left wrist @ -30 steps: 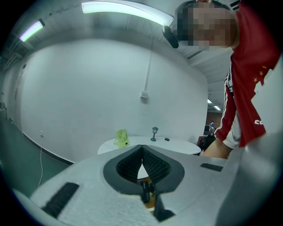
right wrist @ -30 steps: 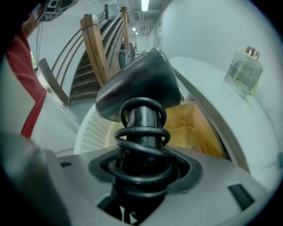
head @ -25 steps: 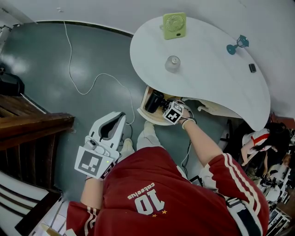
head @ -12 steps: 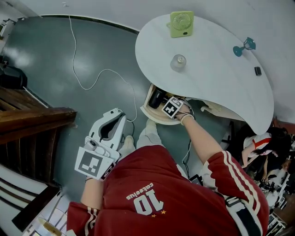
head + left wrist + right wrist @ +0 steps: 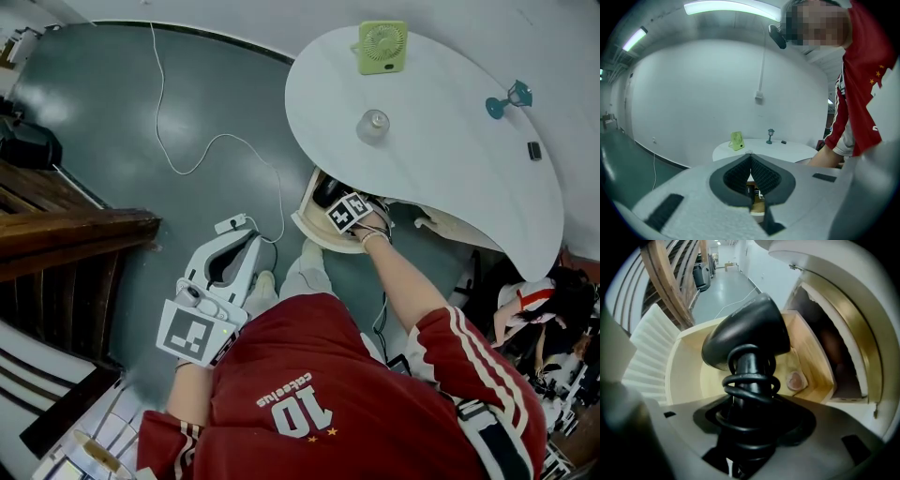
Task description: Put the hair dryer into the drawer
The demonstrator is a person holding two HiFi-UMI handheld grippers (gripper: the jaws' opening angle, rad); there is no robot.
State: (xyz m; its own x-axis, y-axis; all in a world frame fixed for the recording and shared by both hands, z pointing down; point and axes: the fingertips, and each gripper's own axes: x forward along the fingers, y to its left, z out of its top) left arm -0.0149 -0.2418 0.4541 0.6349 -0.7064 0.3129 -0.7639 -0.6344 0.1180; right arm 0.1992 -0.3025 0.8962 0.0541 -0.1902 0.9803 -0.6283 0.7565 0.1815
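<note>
While the dryer (image 5: 745,333) hangs nose-first over the open drawer (image 5: 682,380), w/ its handle and coiled cord clamped tight in the R gripper (image 5: 745,432), I'd call the task abt two-thirds done. The dryer is within the drawer's outline and prob. partly below the rim, but not set down and not let go. Left to do, as I read it: lower it to the drawer floor, release, pull the gripper out. Shutting the drawer isn't asked for. Head view agrees: dryer (image 5: 325,191) is a dark lump in the drawer (image 5: 307,223) at the table (image 5: 450,169) edge, R gripper (image 5: 343,208) right on it. A small heart-shaped bit (image 5: 796,379) lies on the drawer floor by the far corner, apart from the dryer. L gripper (image 5: 228,253) is idle, well apart, low by the person's side, jaws closed together on nothing. Hard to tell: whether the dryer's nose touches the wood, as its own body blocks that spot. The cord's plug end isn't seen, the drawer's back is hid under the table top, and cord loops cover the R gripper's pads.
</note>
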